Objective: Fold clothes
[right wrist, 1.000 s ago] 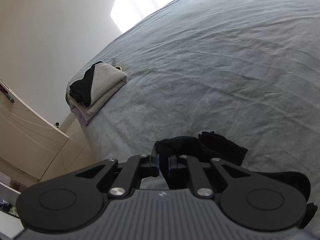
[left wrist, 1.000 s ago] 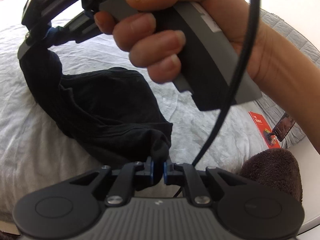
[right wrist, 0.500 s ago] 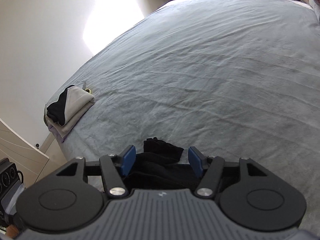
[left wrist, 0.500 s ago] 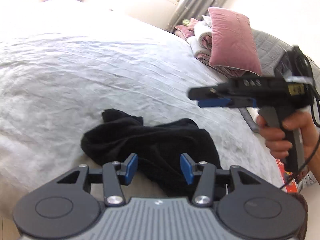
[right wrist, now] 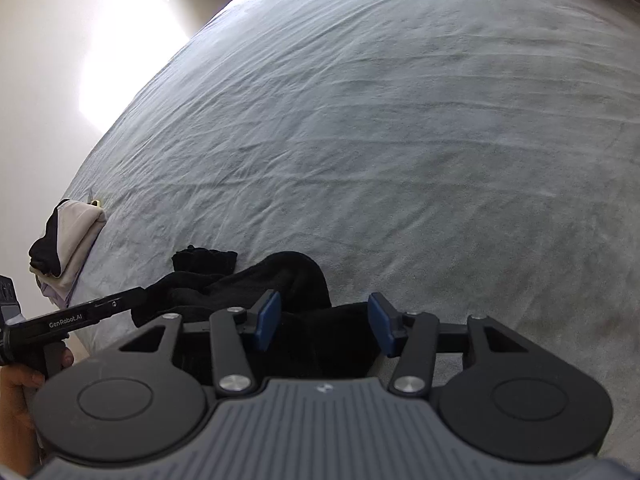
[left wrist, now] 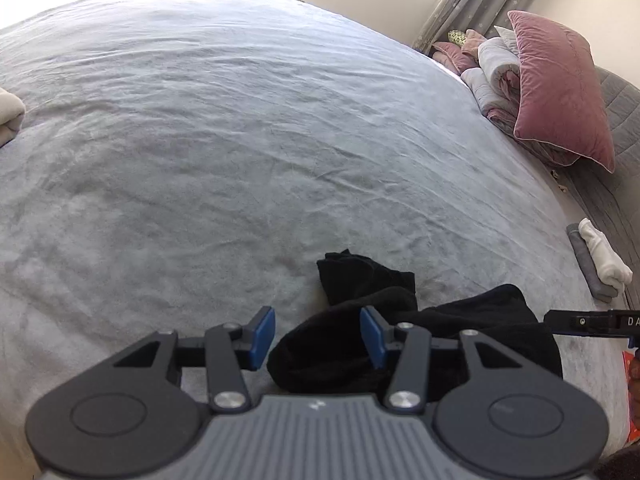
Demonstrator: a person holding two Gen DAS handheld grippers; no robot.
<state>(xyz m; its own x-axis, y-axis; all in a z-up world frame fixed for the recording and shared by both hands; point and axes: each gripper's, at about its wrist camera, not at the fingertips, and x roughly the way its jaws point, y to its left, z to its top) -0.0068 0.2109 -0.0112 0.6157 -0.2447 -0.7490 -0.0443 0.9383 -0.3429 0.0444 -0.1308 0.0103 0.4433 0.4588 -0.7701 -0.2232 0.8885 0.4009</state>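
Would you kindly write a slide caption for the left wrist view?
Left gripper, blue pads open, above a crumpled black garment lying on the grey bedspread.

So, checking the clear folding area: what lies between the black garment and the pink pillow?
Only bare grey bedspread between black garment and pink pillow, left wrist view.
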